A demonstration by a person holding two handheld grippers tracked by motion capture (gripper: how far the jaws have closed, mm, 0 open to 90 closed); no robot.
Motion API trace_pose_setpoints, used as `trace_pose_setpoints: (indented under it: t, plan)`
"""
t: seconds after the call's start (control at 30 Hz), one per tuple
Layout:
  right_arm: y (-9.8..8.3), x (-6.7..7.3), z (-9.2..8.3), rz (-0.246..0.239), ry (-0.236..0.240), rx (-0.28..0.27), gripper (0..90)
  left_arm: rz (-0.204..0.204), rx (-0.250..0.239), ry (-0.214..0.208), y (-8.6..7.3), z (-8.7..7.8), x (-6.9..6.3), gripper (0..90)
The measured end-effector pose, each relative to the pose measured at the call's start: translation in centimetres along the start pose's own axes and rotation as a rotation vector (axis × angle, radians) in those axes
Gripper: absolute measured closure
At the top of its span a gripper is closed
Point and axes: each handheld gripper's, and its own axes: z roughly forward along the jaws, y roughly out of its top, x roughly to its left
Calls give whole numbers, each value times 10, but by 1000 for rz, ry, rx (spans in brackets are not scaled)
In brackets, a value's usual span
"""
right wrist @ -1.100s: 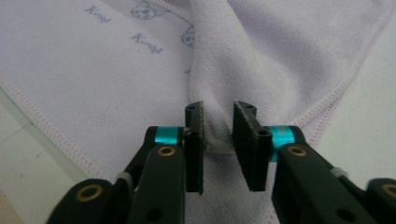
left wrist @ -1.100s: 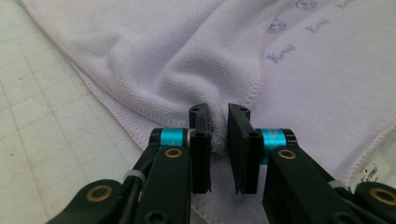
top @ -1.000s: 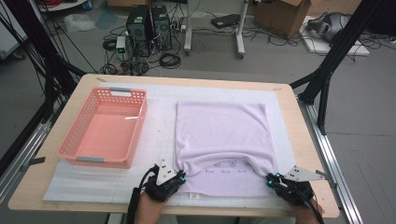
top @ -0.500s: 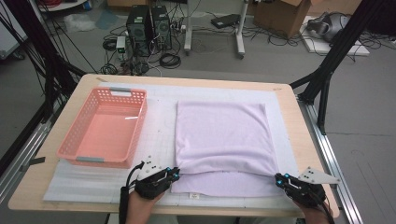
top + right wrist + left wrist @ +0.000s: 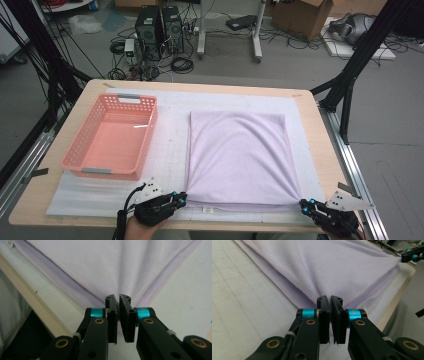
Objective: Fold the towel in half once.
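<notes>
A lilac cloth (image 5: pixel 239 155) lies folded on the white mat (image 5: pixel 170 145), its top layer drawn flat down to the near edge. My left gripper (image 5: pixel 181 200) is shut on the cloth's near left corner, and my right gripper (image 5: pixel 304 204) is shut on the near right corner. In the left gripper view the cloth (image 5: pixel 332 265) runs by its stitched hem into the left gripper (image 5: pixel 330 300), whose pads pinch it; the other gripper (image 5: pixel 412 255) shows far off. In the right gripper view the cloth (image 5: pixel 112 262) comes to a point inside the right gripper (image 5: pixel 117 298).
An empty pink basket (image 5: pixel 112 137) stands on the mat to the left of the cloth. The table's wooden near edge (image 5: pixel 75 220) lies just under both hands. A small white label (image 5: pixel 206 211) peeks out below the cloth's near hem. Black frame posts flank the table.
Both grippers have drawn back toward the near edge and apart, pulling the cloth's top layer down over the lower layer. The curved hem between them is now stretched straight.
</notes>
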Motion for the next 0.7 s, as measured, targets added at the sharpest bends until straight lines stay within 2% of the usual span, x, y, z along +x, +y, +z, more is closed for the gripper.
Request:
trace_pose_setpoints:
  t: [0.07,0.1,0.17,0.23,0.33,0.43,0.5,0.53,0.57,0.6,0.63,0.7]
  plan:
    - [-2,3,-1,-3,9,11,811,-5,2,-12,-1,-2,-1,838]
    - [-2,2,-2,3,11,9,745,-9,-6,-16,0,-2,-1,800]
    - [-2,0,-4,44,11,-13,697,-53,-38,-10,3,-4,2,597]
    - [-1,-4,-6,68,-3,-51,689,-68,-74,5,6,-4,5,585]
    - [1,-9,-4,119,-58,-63,720,-82,-53,28,9,4,9,575]
    - [3,-12,7,135,-82,-48,716,-74,14,27,8,18,6,574]
    - [4,-13,16,147,-74,-25,709,-60,52,25,5,25,2,578]
    - [4,-13,22,151,-63,-2,711,-41,78,37,4,28,-1,596]
    - [3,-12,27,146,-63,23,740,-21,71,62,2,29,-4,641]
    - [2,-11,28,140,-65,7,812,0,77,81,2,29,-6,730]
    - [3,-11,27,136,-57,12,847,-2,79,88,1,29,-7,822]
    - [4,-8,23,121,-88,19,863,-5,78,105,1,25,-9,850]
